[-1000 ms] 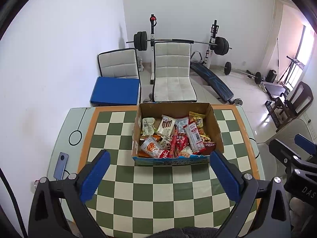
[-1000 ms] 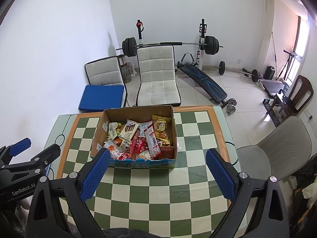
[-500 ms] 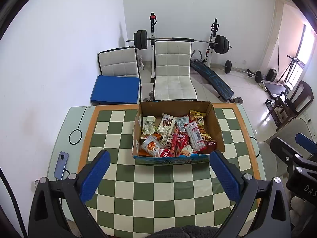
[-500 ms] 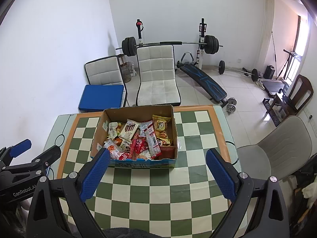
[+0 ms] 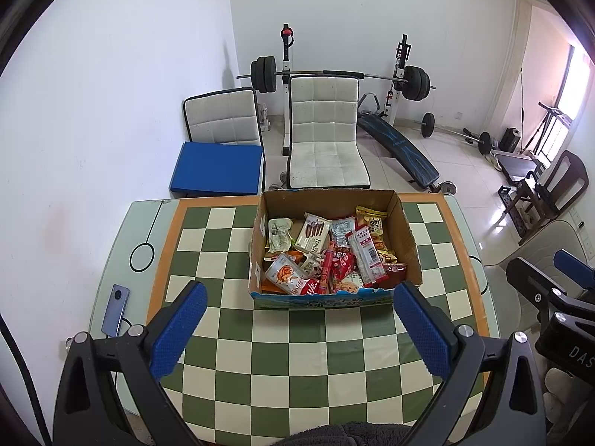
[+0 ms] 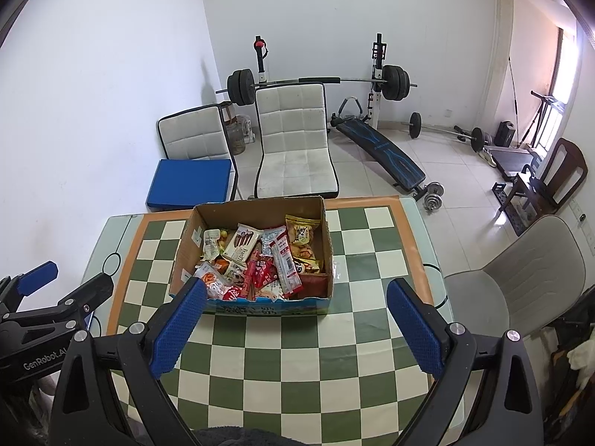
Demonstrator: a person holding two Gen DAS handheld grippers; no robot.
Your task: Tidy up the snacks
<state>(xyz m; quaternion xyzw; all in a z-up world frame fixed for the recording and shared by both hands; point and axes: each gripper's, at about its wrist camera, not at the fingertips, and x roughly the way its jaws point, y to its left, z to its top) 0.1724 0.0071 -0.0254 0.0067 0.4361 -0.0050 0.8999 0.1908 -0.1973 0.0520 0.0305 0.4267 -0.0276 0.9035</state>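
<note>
Nothing has shifted — both claws, left claw (image 5: 297, 329) and right claw (image 6: 295, 327), hover spread.

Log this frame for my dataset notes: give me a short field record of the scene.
surface: checkered table
container: open cardboard box, on the table
contents: mixed snack packets, piled loose
left gripper: open, empty, short of the box
right gripper: open, empty, short of the box
other item: phone at the table's left edge
progress: no snack taken out yet
</note>
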